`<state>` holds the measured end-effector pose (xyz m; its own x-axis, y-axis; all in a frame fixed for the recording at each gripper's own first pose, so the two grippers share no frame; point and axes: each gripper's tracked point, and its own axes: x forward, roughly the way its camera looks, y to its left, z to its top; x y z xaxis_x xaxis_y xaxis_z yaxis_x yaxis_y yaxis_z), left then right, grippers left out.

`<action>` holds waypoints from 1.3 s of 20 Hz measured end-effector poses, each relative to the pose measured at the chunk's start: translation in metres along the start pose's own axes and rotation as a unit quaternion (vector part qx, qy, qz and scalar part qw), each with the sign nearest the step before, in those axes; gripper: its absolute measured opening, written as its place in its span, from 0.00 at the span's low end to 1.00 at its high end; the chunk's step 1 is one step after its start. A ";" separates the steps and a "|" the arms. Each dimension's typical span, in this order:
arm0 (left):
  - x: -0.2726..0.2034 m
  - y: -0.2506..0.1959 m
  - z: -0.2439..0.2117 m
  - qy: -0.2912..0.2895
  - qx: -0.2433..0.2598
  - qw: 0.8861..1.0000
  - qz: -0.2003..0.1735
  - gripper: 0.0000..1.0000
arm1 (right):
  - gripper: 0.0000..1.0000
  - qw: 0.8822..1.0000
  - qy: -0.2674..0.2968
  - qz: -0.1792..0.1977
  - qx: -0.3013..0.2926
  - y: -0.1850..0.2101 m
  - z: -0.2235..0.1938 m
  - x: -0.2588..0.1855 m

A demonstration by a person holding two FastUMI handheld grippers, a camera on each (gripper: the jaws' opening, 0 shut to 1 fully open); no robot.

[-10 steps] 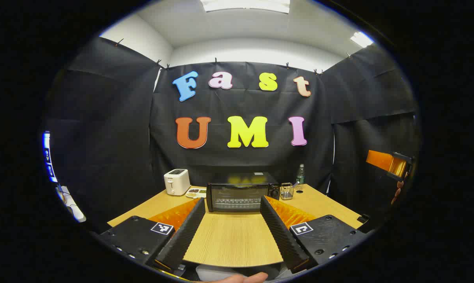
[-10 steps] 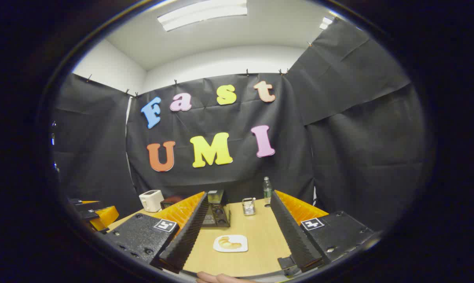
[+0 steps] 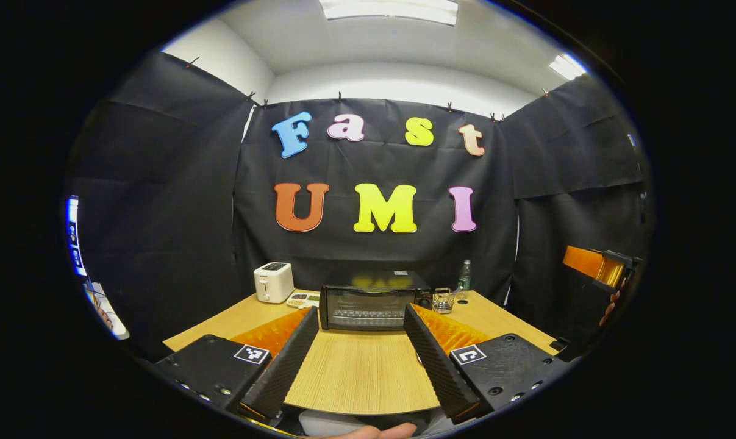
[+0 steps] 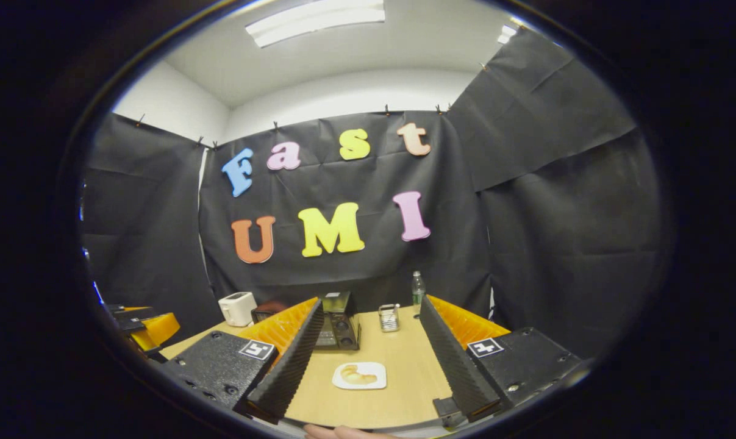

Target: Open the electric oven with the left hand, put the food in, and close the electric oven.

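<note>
A black electric oven (image 3: 372, 299) stands at the far middle of the wooden table (image 3: 355, 372), its glass door shut. In the left gripper view my left gripper (image 3: 358, 360) is open above the table's near edge, aimed at the oven from a distance. The right gripper view shows the oven (image 4: 337, 329) partly behind a finger. A croissant (image 4: 358, 374) lies on a small white plate (image 4: 374, 383) on the table between the fingers of my open right gripper (image 4: 374, 366), which hovers short of it. The other gripper (image 3: 599, 265) appears far right, held by a hand.
A white toaster (image 3: 273, 281) and a snack tray (image 3: 303, 299) sit left of the oven. A wire holder (image 3: 443, 299) and a water bottle (image 3: 464, 275) stand to its right. Black cloth walls close in the table on three sides.
Both views have shifted slightly: the oven and the plate sit a little lower and nearer. Both grippers stay open.
</note>
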<state>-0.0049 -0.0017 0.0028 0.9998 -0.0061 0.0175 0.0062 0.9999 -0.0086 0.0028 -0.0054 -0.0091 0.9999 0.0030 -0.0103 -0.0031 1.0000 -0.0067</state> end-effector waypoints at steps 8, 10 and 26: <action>0.016 0.003 -0.002 0.001 -0.008 1.000 -0.001 0.92 | 1.00 1.000 0.008 0.008 -0.003 0.001 -0.015 0.009; 0.033 0.003 -0.008 0.013 -0.014 1.000 -0.006 0.93 | 1.00 1.000 0.016 0.010 -0.003 -0.001 -0.026 0.016; 0.280 -0.005 -0.076 0.098 -0.014 0.994 -0.036 0.93 | 0.99 0.999 -0.013 0.023 0.021 -0.048 -0.063 0.083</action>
<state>0.2766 -0.0095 -0.0687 0.9809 -0.0814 -0.1767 0.0750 0.9963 -0.0426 0.0856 -0.0531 -0.0727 0.9987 0.0487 0.0173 -0.0492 0.9982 0.0345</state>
